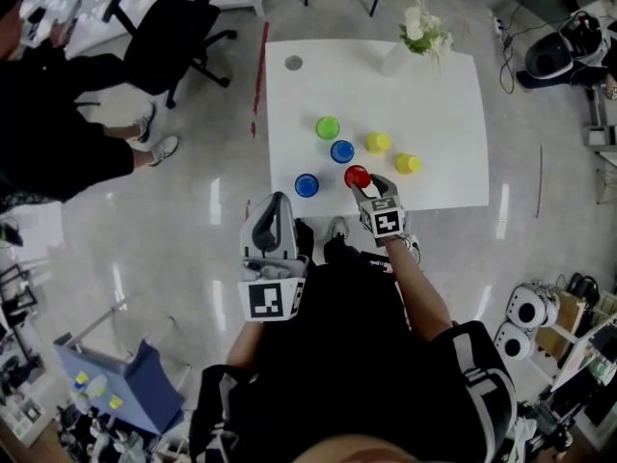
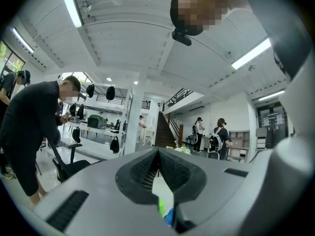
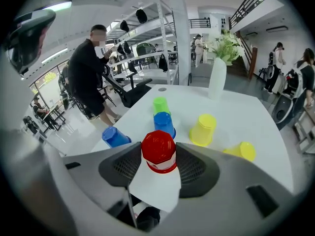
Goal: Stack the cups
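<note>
Several upside-down cups stand on the white table [image 1: 443, 104]: a green one [image 1: 328, 127], a blue one [image 1: 342, 151], another blue one [image 1: 307, 185] and a yellow one [image 1: 378, 143]. A second yellow cup [image 1: 408, 164] lies on its side. At the front edge, my right gripper [image 1: 367, 184] is shut on the red cup [image 3: 159, 150], whose sides meet both pads. I cannot tell whether the red cup is lifted off the table. My left gripper [image 1: 280, 203] is off the table's front edge, shut and empty, tilted upward [image 2: 158, 152].
A white vase with flowers [image 1: 416, 29] stands at the table's far edge, also in the right gripper view [image 3: 217, 77]. A black office chair [image 1: 174, 35] and a person in black [image 1: 58, 114] are to the left. A blue bin [image 1: 135, 384] sits at lower left.
</note>
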Demonstrator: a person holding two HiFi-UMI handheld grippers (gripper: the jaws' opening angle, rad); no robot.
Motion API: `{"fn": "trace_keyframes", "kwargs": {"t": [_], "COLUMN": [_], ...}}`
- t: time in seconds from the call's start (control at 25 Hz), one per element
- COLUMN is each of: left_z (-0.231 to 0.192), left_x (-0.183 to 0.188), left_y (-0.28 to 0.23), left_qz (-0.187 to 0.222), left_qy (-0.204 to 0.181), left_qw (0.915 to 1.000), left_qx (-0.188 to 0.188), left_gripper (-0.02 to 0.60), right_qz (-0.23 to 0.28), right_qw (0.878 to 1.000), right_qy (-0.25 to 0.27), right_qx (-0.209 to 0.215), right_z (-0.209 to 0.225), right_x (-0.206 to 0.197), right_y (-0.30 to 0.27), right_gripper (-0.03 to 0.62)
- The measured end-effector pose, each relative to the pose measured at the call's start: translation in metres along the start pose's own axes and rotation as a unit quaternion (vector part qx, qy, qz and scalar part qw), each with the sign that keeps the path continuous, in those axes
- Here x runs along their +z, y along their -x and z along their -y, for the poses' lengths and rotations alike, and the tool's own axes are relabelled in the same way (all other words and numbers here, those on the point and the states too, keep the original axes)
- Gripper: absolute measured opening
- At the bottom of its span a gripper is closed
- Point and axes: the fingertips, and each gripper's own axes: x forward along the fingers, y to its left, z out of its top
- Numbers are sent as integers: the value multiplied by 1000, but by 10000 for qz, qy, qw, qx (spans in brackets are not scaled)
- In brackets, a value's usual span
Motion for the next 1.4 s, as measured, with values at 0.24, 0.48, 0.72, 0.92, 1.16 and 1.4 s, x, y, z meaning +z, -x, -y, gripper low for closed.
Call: {"fn": "trace_keyframes", "kwargs": {"t": [0.24,0.48,0.72,0.92,1.16,1.4], "left_z": [-10,-25,-35,-42,-48,-52], "left_x": [5,6,5,0,-1,-2], "left_y": [8,13,15,10,6,1], "left_qz": [77,53,49,-9,-15,-23], "left_qy": [11,58,89,130,177,172], "left_qw": [10000,9999,9999,9998,9998,9998], "left_qx": [52,95,113,120,85,45], "left_gripper": [20,20,20,20,20,20], "right_qz": [-77,-256,-428,-597,-692,-753], "right_qw": [9995,9983,9970,9962,9957,9954], "right_qy": [238,420,537,510,497,470], "right_qx": [207,309,363,381,373,348], "right_z": [-29,-50,-62,-62,-66,-65], "right_x": [4,4,1,-9,-13,-15], "right_y": [-5,-19,-30,-44,-53,-58], "right_gripper": [235,235,235,235,233,235]}}
